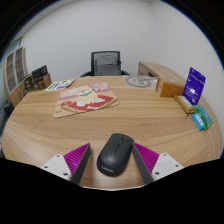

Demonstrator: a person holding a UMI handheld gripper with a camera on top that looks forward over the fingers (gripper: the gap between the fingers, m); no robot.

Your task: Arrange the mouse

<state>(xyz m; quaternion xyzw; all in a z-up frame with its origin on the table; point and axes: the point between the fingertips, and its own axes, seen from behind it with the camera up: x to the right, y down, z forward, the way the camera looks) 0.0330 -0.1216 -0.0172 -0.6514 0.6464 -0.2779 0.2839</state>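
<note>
black oval computer mouse (113, 155) is being straddled on wooden table (60, 130) | gripper (113, 160) is being held wide open, gaps both sides

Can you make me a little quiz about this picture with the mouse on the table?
1. True or false: the black mouse lies between the gripper fingers.
2. What stands behind the wooden table: A a black chair, B a bicycle, C a ladder?
3. Fill in: the flat board beyond the mouse is mostly ____ and tan.

Key: 1 true, with the fingers open and a gap at each side. 2 A. 3 red.
</note>
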